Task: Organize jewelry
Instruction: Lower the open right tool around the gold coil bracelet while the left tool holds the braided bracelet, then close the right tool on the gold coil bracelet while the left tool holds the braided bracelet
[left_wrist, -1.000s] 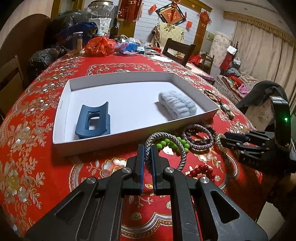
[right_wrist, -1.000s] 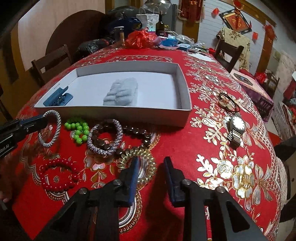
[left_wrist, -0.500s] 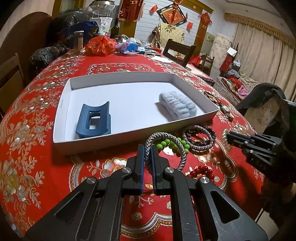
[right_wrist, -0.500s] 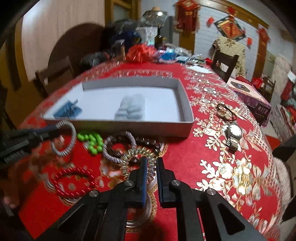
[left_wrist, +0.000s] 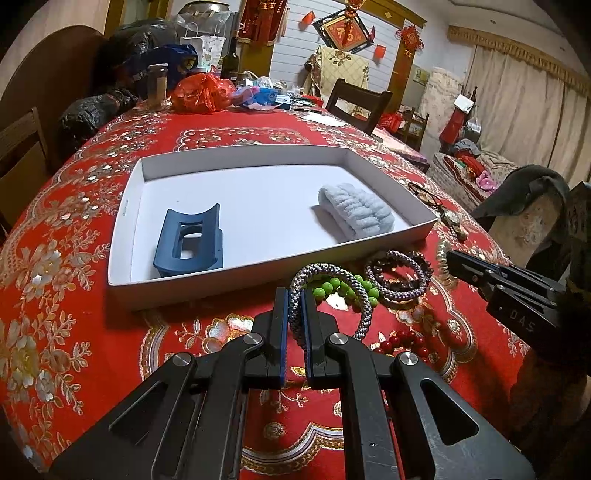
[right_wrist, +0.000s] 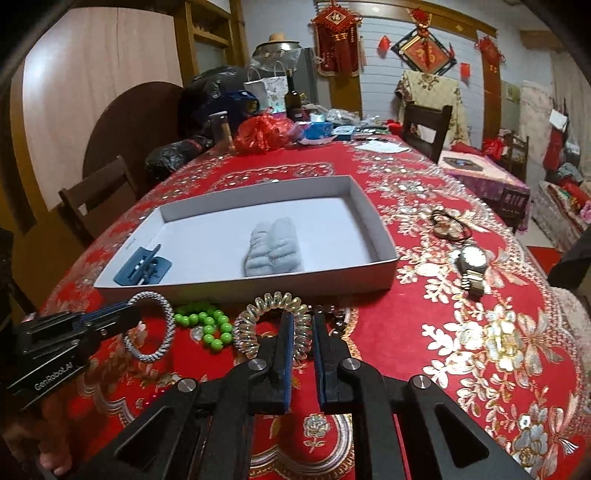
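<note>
- Since a second ago, the right gripper (right_wrist: 303, 334) has closed on the clear coil hair tie (right_wrist: 258, 317) and lifted it.
- Left gripper (left_wrist: 294, 314) pinches the grey braided bracelet (left_wrist: 332, 280), raised before the white tray (left_wrist: 122, 221).
- Green bead bracelet (right_wrist: 207, 326) lies on the red tablecloth (right_wrist: 443, 332) between them.

A long table (right_wrist: 424, 295) under a red floral cloth fills the room. Dark wooden chairs (right_wrist: 424, 129) stand around it. Red festive hangings (right_wrist: 336, 40) dress the pale panelled wall (left_wrist: 295, 55), and cream curtains (left_wrist: 517, 110) close off one side.
</note>
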